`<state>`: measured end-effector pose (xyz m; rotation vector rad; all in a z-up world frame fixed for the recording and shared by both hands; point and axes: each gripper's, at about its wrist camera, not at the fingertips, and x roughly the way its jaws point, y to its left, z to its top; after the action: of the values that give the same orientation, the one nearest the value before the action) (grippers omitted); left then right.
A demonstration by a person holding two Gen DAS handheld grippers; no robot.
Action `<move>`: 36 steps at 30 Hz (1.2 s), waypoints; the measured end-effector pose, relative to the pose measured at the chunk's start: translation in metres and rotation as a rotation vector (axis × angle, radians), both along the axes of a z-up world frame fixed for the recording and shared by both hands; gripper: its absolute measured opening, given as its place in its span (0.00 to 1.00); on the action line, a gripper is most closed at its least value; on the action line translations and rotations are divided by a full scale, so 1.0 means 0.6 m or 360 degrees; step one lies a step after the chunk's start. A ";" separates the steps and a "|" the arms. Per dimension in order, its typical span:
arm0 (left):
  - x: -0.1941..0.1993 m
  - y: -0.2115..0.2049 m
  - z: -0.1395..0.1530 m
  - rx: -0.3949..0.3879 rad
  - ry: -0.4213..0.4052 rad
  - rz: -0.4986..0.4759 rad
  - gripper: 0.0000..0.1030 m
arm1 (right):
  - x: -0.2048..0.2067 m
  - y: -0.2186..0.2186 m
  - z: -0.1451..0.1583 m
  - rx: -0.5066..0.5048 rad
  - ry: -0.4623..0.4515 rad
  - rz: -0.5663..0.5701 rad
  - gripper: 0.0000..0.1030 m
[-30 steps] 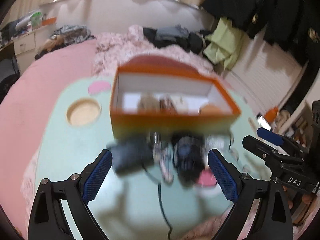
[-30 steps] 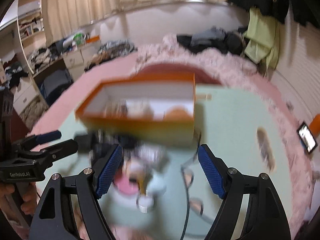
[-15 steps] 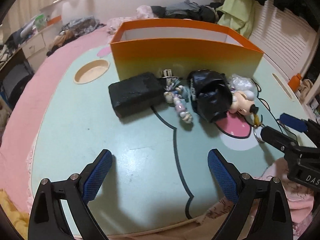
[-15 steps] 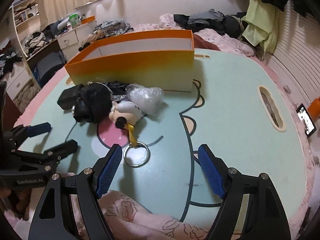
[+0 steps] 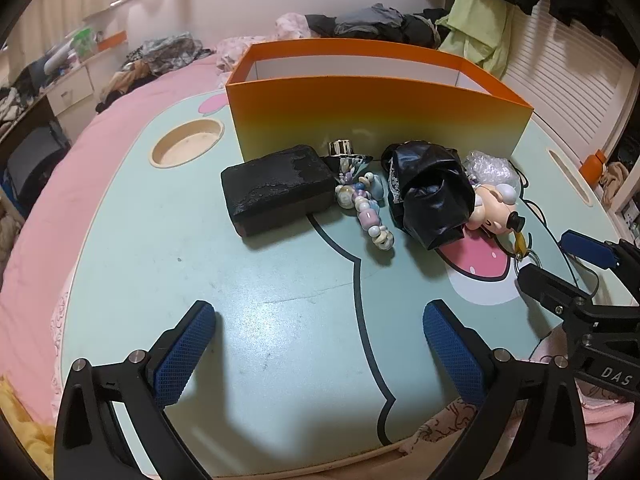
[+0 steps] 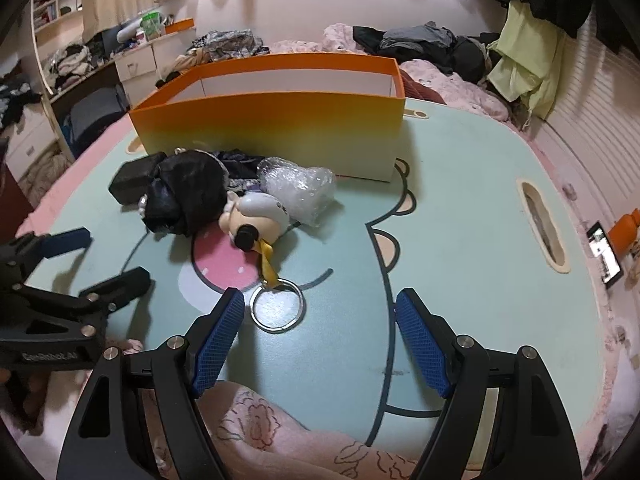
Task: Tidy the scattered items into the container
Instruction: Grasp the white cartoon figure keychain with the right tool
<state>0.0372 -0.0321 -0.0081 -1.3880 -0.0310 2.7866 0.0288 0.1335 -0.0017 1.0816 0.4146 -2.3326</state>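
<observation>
An orange box (image 5: 376, 116) stands at the back of the mint table (image 5: 240, 280). In front of it lie a black case (image 5: 276, 188), a pastel bead strap (image 5: 370, 212), a black pouch (image 5: 432, 196), bubble wrap (image 5: 490, 168) and a doll keychain (image 5: 492, 210) with a metal ring (image 6: 277, 308). My left gripper (image 5: 319, 312) hovers over bare table short of the case, its jaws opening with nothing between them. My right gripper (image 6: 320, 300) stands open just behind the ring, touching nothing. Each gripper shows in the other's view: right gripper (image 5: 548, 254), left gripper (image 6: 116, 256).
A round cup hole (image 5: 187, 148) lies left of the box and a long slot (image 6: 542, 224) near the right edge. A phone (image 6: 605, 258) and orange bottle (image 6: 630, 228) sit off the right side. A pink floral blanket (image 6: 260, 432) covers the near edge.
Both grippers have come down toward the table, so the box's inside has dropped out of sight behind its front wall. In the last half second they barely moved.
</observation>
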 end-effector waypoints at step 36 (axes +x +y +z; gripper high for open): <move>0.018 -0.058 0.018 0.0280 0.0105 0.0112 1.00 | 0.003 -0.040 0.020 -0.0285 -0.0024 0.0225 0.43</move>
<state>0.0477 -0.0670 0.0025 -1.2779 -0.3211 2.8031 0.0309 0.1096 0.0104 0.9521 0.2616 -2.1894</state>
